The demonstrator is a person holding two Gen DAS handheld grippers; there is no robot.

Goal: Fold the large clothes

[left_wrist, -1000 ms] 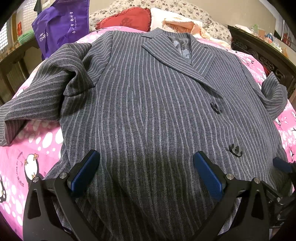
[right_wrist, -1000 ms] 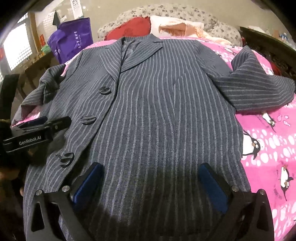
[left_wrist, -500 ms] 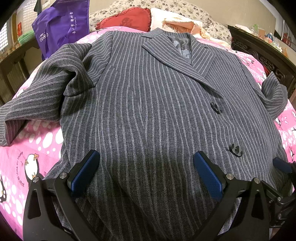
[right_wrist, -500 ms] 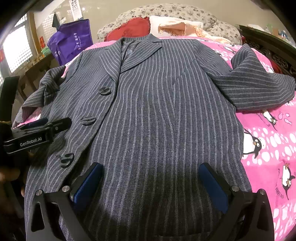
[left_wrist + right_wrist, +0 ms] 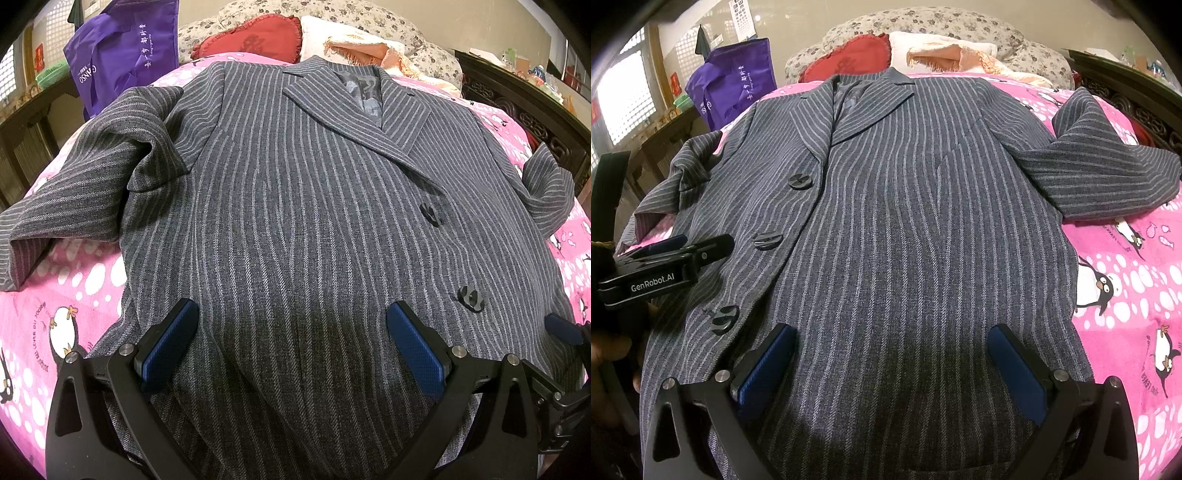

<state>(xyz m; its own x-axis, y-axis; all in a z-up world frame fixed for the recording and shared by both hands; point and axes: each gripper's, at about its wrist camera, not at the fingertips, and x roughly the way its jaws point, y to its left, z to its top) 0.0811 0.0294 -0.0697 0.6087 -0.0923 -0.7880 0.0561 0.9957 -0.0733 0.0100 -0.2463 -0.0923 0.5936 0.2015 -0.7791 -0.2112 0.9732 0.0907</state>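
Your left tool hangs with its blue-padded fingers spread wide above the hem of the grey pinstriped wool jacket, gripping nothing. That jacket lies face up, buttoned, across the pink penguin-print bedspread, collar toward the red heart-shaped cushion.

From the right wrist, your right tool is likewise spread, empty, over the jacket's lower front, and the left tool sits beside the jacket's buttoned edge.

right gripper raised slightly, jacket appearing lower
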